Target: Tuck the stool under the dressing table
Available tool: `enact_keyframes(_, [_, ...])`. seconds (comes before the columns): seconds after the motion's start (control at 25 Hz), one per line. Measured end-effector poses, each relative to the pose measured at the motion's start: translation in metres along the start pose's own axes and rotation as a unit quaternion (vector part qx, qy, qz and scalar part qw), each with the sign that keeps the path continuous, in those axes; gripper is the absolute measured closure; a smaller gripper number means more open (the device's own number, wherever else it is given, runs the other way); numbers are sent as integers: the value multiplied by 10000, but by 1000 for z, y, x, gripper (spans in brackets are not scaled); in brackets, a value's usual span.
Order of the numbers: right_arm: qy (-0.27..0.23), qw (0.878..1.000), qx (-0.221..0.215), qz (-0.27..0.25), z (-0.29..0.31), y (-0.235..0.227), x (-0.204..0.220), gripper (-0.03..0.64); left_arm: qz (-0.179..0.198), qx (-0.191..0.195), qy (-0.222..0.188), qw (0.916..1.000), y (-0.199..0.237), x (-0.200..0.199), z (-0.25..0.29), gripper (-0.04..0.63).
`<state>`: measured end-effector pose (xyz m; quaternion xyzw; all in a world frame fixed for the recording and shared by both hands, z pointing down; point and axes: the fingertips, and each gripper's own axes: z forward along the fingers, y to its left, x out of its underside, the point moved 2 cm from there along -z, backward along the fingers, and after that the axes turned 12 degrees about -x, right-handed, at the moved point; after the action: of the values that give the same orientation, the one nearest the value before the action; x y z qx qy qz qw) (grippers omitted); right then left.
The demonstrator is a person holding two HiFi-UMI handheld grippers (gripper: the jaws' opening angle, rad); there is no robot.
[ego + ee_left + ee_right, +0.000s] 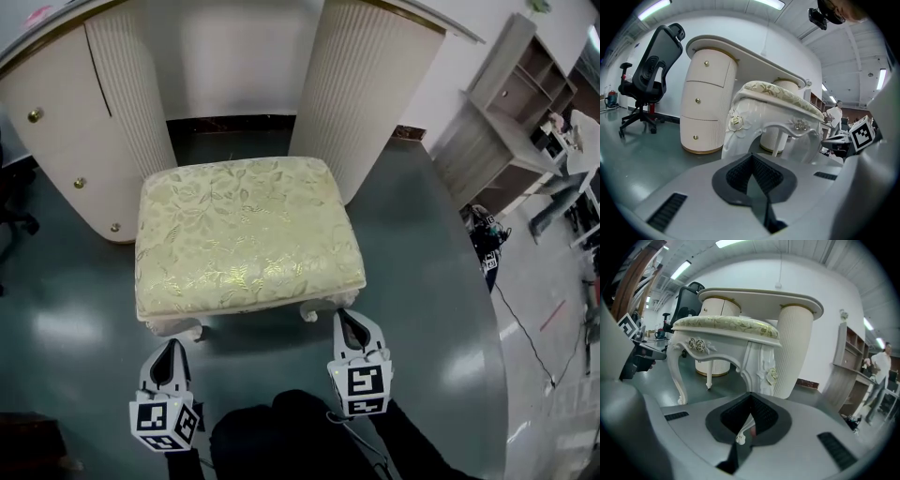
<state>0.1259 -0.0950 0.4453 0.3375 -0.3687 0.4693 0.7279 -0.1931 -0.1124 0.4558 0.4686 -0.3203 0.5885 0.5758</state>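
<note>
Stool [248,234] only partly between the dressing table [370,84] pedestals; the push inward apparently remains. The left gripper [173,347] and right gripper [346,319] are near it, jaws together, empty.

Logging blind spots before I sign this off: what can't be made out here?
- Dressing table top: head view, cut off by the upper edge.
- Stool back legs: head view, hidden under its seat.
- Stool feet: left gripper view, behind the left gripper.
</note>
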Motion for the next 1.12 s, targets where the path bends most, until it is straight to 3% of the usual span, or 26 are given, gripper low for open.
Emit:
enact_keyframes(0.24, [-89, 10000, 11, 7, 9, -2, 5, 612, -28, -150, -3, 9999, 3, 3, 9, 588])
enact_keyframes(0.52, [-241, 9991, 314, -128, 12, -3, 7, 612, -10, -232, 69, 9997, 5, 2, 15, 588])
enact_keyframes(0.76, [-253, 9968, 489, -573, 12, -1, 7, 612, 75, -183, 155, 9997, 5, 3, 14, 588])
enact_keyframes(1.12, [-413, 9954, 743, -442, 16, -3, 10, 612, -81, -212, -13, 9997, 4, 5, 14, 588])
